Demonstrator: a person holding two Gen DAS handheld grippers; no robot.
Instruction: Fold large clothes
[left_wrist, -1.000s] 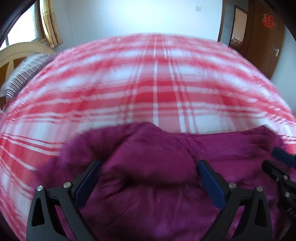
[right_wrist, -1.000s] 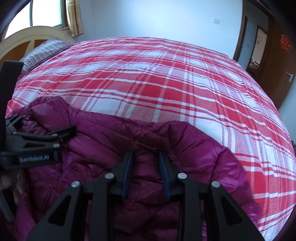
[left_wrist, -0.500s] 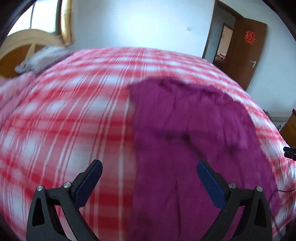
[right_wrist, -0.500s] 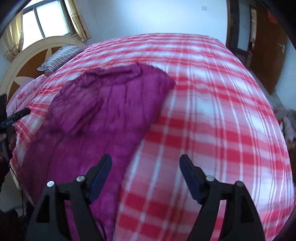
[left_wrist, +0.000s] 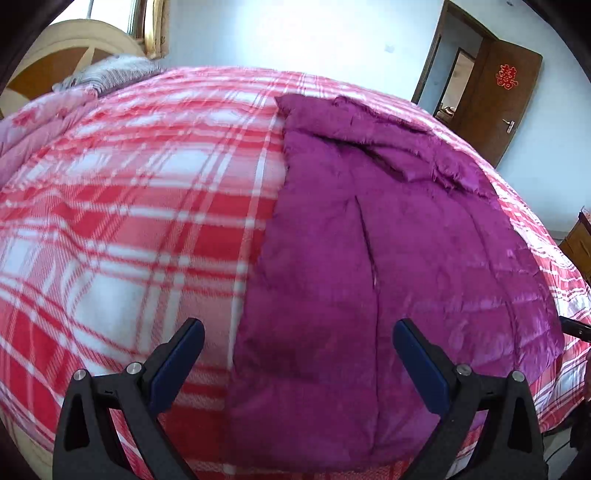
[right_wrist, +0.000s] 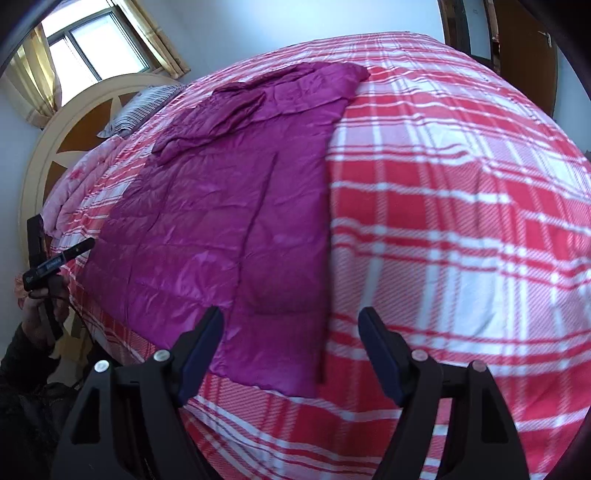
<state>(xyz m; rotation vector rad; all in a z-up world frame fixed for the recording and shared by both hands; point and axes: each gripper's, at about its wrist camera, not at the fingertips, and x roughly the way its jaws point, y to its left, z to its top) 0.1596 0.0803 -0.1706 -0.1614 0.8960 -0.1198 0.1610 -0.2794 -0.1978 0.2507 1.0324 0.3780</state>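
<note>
- Bed (left_wrist: 140, 206) w/ red-white plaid cover fills both views; a second ago both hand-held grippers were low over bunched purple fabric at the coat's far end. Now they're back at the near edge of the bed, whole garment in sight.
- Purple down jacket (left_wrist: 388, 240) now lies flat & long on the plaid cover, hem nearest the cameras, folded-over top part (collar/sleeve, can't tell which) at the far end. Earlier it was a rumpled heap under the jaws. My read: lengthwise fold or spread is done, next is prob. a cross fold, hem up toward the far end.
- Right hand-held gripper (right_wrist: 291, 350): a second ago nearly closed on a pinch of jacket; now nothing between the pads. Jaws fairly wide, closing a bit right now. Jacket's near right corner sits just ahead of the left finger (right_wrist: 201, 350); right side edge runs away up-frame from there.
- Left hand-held gripper (left_wrist: 297, 362): jaws wide, holding nothing, same spread as before. Jacket's left side edge & hem lie between/ahead of its fingers, below them, not touching as far as I can tell.
- In the right wrist view the left hand-held gripper shows at far left, off the jacket's other side; the two straddle the hem.
- Striped pillow (right_wrist: 144, 107) near headboard (right_wrist: 74, 147), well apart from jacket.
</note>
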